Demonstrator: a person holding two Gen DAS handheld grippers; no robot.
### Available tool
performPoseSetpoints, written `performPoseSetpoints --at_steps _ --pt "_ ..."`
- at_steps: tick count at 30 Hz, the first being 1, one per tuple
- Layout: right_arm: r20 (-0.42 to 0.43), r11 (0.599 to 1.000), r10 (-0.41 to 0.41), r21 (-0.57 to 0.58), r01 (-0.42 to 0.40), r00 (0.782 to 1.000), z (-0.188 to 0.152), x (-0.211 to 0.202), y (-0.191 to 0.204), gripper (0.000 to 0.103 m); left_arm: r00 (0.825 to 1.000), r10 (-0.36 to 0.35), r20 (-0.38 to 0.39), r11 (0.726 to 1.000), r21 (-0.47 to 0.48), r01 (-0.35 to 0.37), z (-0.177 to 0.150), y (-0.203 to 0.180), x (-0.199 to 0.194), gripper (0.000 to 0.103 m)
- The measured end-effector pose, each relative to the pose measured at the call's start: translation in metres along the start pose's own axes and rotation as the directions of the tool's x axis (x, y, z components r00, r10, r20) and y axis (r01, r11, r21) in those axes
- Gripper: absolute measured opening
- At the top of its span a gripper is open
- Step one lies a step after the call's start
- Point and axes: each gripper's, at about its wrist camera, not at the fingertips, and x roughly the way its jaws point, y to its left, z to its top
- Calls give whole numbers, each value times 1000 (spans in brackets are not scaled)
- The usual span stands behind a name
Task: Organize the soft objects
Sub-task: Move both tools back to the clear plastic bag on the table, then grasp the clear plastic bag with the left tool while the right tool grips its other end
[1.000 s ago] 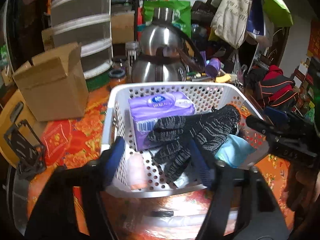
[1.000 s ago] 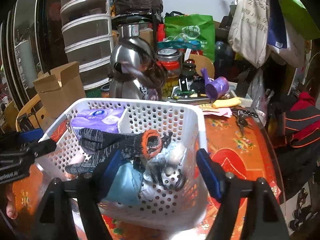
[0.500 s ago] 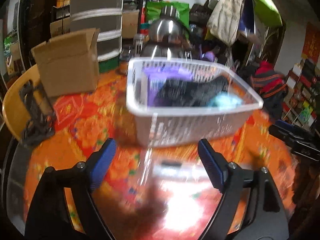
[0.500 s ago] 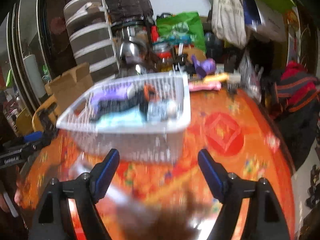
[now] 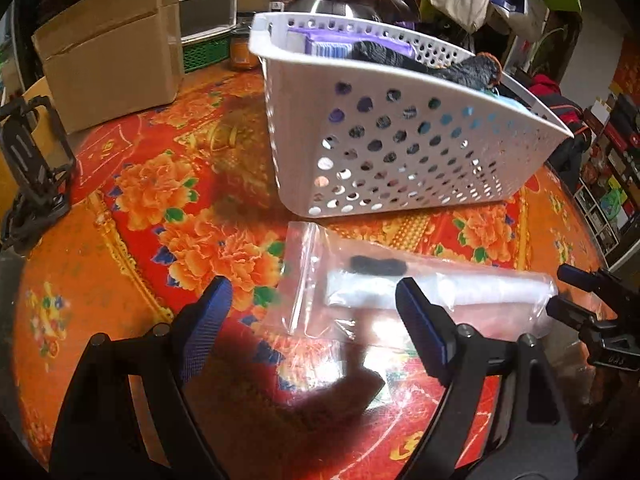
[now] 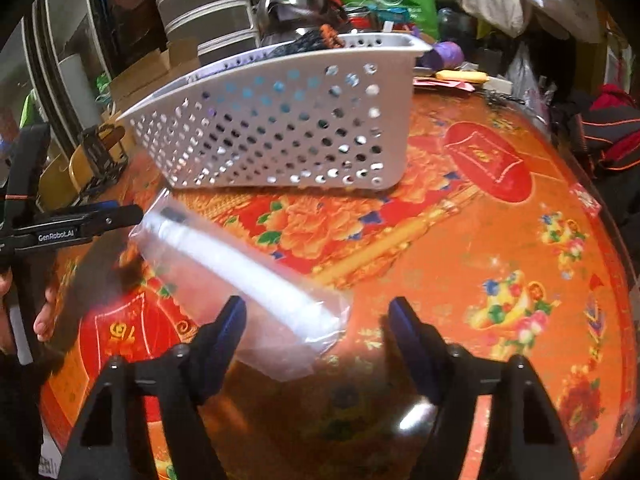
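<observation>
Grippers, left (image 5: 308, 316) and right (image 6: 314, 332), both hover spread and empty over a clear zip bag (image 5: 404, 296) lying on the floral tablecloth (image 5: 160, 200), with the white perforated basket (image 5: 400, 152) of gloves (image 5: 460, 68) at twelve o'clock beyond it.

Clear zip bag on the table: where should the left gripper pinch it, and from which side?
Probably the zip-seal end of the clear zip bag, nearest the left gripper, whose fingers are open around it. That strip is flat and stiffer than the film. The bag lies flat on the floral tablecloth, so come in low from the near side, clear of the white basket.
</observation>
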Motion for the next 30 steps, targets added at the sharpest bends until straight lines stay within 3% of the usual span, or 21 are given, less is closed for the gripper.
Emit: performPoseSetpoints --at_steps 7,13,20,26,28,30 --pt "-26 1000 6 -10 -6 1000 -3 9 2 65 999 -40 -23 999 16 40 -3 1 14 82" --pt "-32 998 -24 -65 22 999 0 14 12 65 999 -15 -32 999 51 17 -7 -6 25 82" --pt "-30 990 -55 -132 51 998 1 20 26 56 1000 11 -11 998 68 -10 -8 -13 27 80" --pt "-29 985 -56 -162 51 998 1 20 30 46 1000 -3 5 993 120 2 -14 -26 20 48" --pt "-27 985 -55 -162 50 998 1 19 29 41 1000 -18 5 992 126 17 -16 -30 18 32" --pt "-25 987 -49 -157 44 999 1 19 28 37 999 -40 5 991 129 39 -18 -34 14 27"
